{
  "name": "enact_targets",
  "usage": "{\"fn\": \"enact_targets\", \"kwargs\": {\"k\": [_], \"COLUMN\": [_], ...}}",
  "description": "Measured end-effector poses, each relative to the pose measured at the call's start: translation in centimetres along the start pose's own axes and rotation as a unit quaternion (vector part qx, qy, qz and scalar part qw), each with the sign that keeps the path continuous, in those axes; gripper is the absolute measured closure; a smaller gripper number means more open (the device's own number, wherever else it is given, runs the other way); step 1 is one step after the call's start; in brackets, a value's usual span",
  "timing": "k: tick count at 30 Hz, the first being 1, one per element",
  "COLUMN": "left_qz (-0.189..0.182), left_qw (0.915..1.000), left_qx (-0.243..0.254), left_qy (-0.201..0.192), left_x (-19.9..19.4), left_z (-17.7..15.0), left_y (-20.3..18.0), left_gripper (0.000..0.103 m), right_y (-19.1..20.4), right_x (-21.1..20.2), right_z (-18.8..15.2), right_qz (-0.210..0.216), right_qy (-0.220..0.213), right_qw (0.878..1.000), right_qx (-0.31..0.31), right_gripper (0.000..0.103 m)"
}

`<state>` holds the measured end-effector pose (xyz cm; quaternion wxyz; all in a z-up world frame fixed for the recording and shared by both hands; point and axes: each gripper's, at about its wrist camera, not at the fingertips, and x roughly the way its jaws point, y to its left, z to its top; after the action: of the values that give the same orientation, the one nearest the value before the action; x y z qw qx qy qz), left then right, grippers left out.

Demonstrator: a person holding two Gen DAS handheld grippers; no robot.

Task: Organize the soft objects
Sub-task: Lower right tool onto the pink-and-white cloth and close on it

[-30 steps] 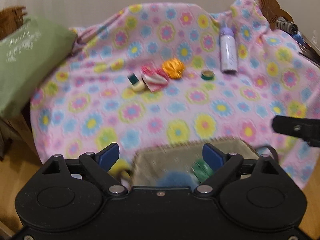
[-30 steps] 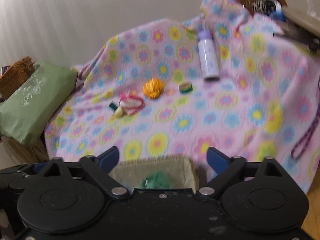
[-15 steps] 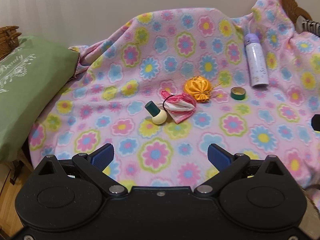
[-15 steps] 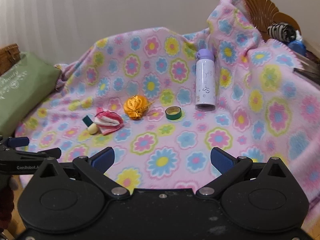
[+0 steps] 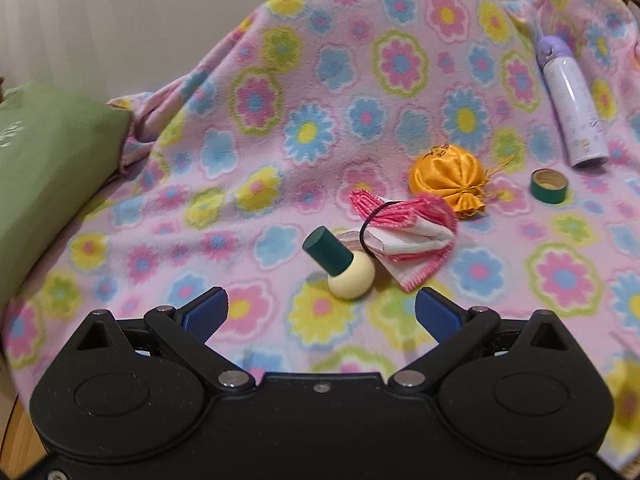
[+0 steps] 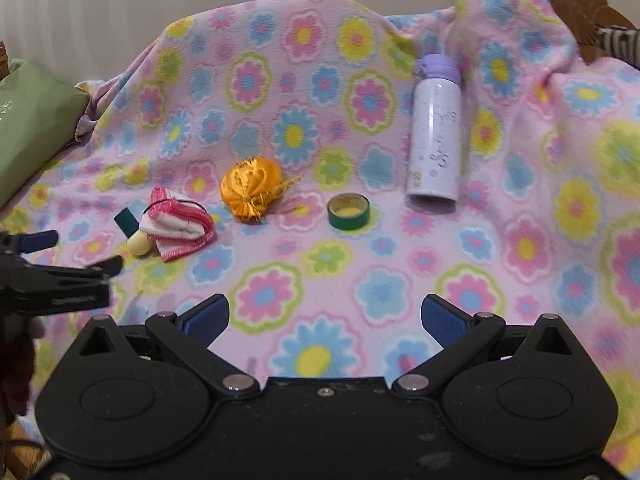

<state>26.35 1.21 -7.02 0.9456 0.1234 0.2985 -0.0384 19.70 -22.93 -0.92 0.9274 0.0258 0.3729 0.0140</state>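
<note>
A folded pink-and-white cloth (image 5: 404, 236) tied with a black band lies on the flowered blanket (image 5: 360, 92), and an orange satin pouch (image 5: 448, 180) lies just behind it to the right. My left gripper (image 5: 322, 314) is open and empty, a short way in front of the cloth. My right gripper (image 6: 326, 316) is open and empty, further right and back from the cloth (image 6: 180, 228) and the pouch (image 6: 250, 190). The left gripper also shows at the left edge of the right wrist view (image 6: 56, 256).
A cream bottle with a dark green cap (image 5: 340, 264) leans against the cloth. A green tape roll (image 5: 549, 186) and a lilac flask (image 5: 570, 100) lie to the right. A green cushion (image 5: 44, 176) sits at the left. Wicker furniture (image 6: 576, 8) stands behind the blanket.
Both grippers rose from over the basket and moved forward over the blanket toward the objects. The basket has dropped out of view. Both stayed open.
</note>
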Motion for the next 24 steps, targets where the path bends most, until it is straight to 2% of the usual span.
{"fn": "enact_targets", "kwargs": {"k": [5, 10, 13, 18, 20, 24], "left_qz": [-0.019, -0.039, -0.051, -0.035, -0.03, -0.031], "left_qw": [0.9998, 0.9989, 0.9986, 0.9988, 0.9987, 0.9992], "left_qx": [0.006, 0.026, 0.017, 0.033, 0.04, 0.024], "left_qy": [0.003, 0.009, 0.004, -0.01, -0.01, -0.004], "left_x": [3.0, 4.7, 4.5, 4.0, 4.0, 4.2], "left_z": [-0.3, -1.3, -1.4, -1.5, -1.5, -1.4], "left_y": [-0.1, -0.6, -0.3, -1.0, -1.2, -0.7], "left_gripper": [0.005, 0.006, 0.006, 0.006, 0.005, 0.005], "right_y": [1.1, 3.2, 4.9, 8.7, 10.4, 13.7], "right_x": [1.4, 3.5, 5.0, 8.3, 9.9, 13.3], "right_z": [2.1, 4.3, 5.6, 8.7, 10.0, 11.5], "right_qz": [0.013, 0.026, 0.034, 0.06, 0.071, 0.079], "right_qy": [-0.01, -0.014, -0.015, -0.011, 0.001, 0.03], "right_qw": [1.0, 0.999, 0.998, 0.997, 0.996, 0.994], "right_qx": [-0.009, -0.026, -0.043, -0.05, -0.046, -0.066], "right_gripper": [0.0, 0.0, 0.0, 0.0, 0.0, 0.0]}}
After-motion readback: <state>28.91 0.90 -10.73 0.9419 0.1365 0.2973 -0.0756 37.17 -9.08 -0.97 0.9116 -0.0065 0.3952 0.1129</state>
